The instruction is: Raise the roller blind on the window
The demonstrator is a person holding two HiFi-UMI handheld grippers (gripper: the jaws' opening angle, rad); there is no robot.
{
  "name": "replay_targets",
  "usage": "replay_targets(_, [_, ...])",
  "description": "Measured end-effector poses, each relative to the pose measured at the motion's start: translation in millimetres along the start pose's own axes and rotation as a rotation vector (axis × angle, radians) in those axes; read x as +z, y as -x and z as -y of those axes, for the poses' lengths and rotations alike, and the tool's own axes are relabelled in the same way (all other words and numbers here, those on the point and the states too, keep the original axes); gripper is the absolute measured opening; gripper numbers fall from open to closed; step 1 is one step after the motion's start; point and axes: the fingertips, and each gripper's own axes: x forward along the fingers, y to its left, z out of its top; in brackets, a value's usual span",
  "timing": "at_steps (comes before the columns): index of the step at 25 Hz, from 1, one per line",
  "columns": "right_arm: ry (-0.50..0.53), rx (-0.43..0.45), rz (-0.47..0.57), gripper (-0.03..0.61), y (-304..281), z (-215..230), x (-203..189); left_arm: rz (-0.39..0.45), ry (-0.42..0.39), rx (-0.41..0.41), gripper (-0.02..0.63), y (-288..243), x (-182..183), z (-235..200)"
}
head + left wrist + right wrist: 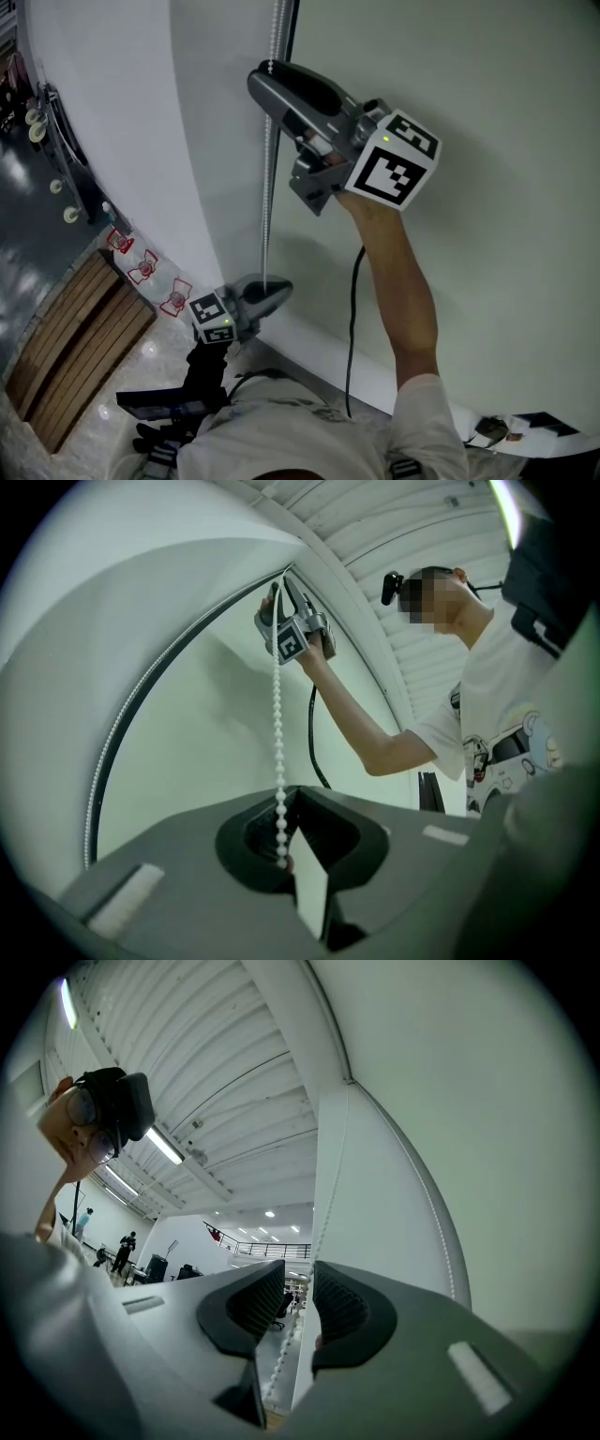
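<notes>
Roller blind [112, 103] nr pale wall [487, 75], wood slats [75, 337]

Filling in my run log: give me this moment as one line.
left hand-held gripper: low, shut on bead chain | right hand-held gripper: higher, open, bead chain between jaws

Two grippers, left gripper [279, 291] and right gripper [269, 73], one bead chain [269, 187], one roller blind [122, 122], one black cable [353, 319]
</notes>
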Motion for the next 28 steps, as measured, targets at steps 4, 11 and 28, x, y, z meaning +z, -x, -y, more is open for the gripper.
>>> replay_targets(4, [-0.009,-0.024,0.022,0.033,1.4,2.3,4.2,0.001,-0.002,0.004,-0.002,1.1,-0.4,-1.3])
replay_targets(11, [-0.015,-0.019,-0.003,0.015,9.9,-4.8,-7.9,-0.011,-0.003,0.000,-0.002,0.8,-2.9,1.0])
replay_targets(28, [0.005,-0.006,-0.027,0.013,31.4,-32.8,-13.1,-0.024,-0.025,-0.003,-0.002,0.0,2.1,-0.7])
